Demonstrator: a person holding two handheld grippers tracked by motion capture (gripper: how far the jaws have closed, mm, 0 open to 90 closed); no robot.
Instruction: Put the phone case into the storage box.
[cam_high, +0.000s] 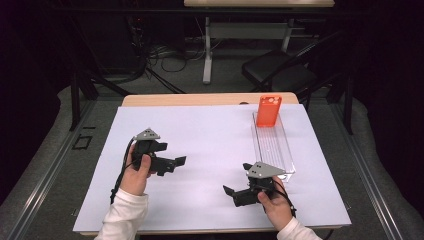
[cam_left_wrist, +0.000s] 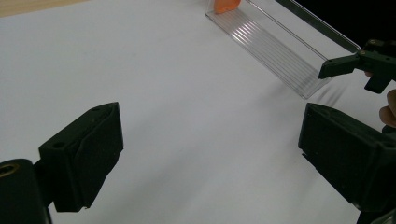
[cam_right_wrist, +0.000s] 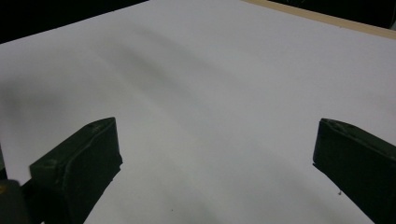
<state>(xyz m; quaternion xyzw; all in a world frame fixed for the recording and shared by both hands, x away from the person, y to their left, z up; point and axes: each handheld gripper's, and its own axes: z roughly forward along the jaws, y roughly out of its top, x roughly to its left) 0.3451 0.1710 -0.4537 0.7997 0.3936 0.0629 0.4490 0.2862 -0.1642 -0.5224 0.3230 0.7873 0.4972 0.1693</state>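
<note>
Orange rectangular plastic case (cam_high: 268, 111) is stood upright at the far end of a clear ribbed plastic tray (cam_high: 274, 145) on the white-covered table (cam_high: 210, 135). Left gripper (cam_high: 176, 162) and right gripper (cam_high: 236, 190) are held with jaws wide, gripping nothing.

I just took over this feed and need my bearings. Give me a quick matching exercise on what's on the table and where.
Things:
1. orange case
2. clear tray
3. left gripper
4. right gripper

Descriptions:
A. open, in the hand on the table's left half
B. standing at the tray's far end
C. open, beside the tray's near end
D. long, see-through, on the table's right side

Pairs: 1-B, 2-D, 3-A, 4-C
</note>
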